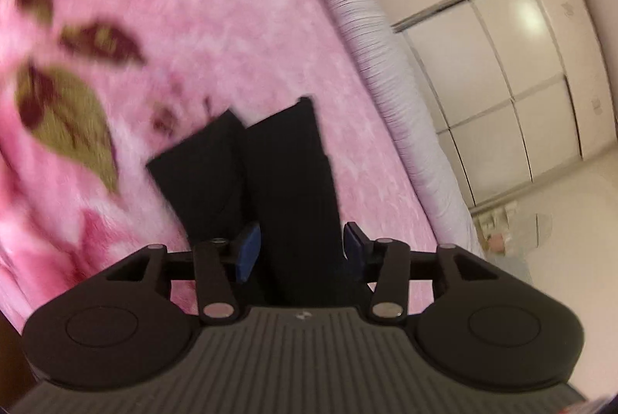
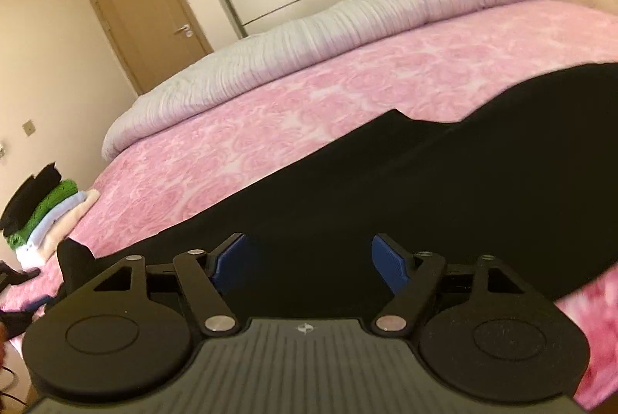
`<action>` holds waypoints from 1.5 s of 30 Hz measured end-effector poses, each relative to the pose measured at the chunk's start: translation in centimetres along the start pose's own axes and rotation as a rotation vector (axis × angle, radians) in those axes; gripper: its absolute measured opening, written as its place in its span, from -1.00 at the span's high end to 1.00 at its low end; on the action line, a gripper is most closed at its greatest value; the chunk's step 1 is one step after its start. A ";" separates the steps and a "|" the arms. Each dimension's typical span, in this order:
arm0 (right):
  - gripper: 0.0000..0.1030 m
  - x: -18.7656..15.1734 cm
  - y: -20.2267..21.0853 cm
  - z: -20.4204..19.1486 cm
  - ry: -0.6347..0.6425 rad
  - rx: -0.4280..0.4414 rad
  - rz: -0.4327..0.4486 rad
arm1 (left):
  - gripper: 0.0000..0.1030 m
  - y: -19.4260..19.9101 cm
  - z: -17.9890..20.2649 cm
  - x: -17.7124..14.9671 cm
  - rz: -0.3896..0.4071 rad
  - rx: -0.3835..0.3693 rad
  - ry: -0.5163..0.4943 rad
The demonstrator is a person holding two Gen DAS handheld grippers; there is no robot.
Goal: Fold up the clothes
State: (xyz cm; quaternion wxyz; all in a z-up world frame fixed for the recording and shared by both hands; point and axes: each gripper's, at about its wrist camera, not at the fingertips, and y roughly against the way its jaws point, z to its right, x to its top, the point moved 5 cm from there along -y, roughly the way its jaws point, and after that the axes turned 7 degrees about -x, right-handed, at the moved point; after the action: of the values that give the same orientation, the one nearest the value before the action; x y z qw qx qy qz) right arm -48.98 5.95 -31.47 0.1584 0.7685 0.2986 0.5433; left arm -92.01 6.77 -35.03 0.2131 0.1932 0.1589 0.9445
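Black trousers [image 1: 282, 178] lie spread on the pink bed cover, not yet folded.

We see the dark, matte garment stretched long over the plush pink floral blanket [image 1: 216, 39], its two legs lying side by side with squared hems at the far end. Our left tool [image 1: 297, 251] straddles one leg with its blue pads parted and not pressing; our right tool [image 2: 309, 263] hangs wide open over the broad black cloth, gripping nothing. A stack of folded clothes [image 2: 50, 217], black, green, pale blue and cream, sits at the bed's corner, so we judge earlier pieces done and this one barely begun. A ribbed grey duvet [image 2: 309, 27] is bunched along the far edge.
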 end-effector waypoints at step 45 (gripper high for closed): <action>-0.71 -3.4 5.4 1.3 0.169 -0.401 -0.109 | -0.18 1.9 9.4 -14.7 -0.187 0.401 -0.877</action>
State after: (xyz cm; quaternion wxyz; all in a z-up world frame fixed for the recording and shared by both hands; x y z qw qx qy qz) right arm -47.05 -0.22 -31.37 0.3116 0.6560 0.2381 0.6448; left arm -76.35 0.39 -30.48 0.3022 0.5951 0.2496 0.7016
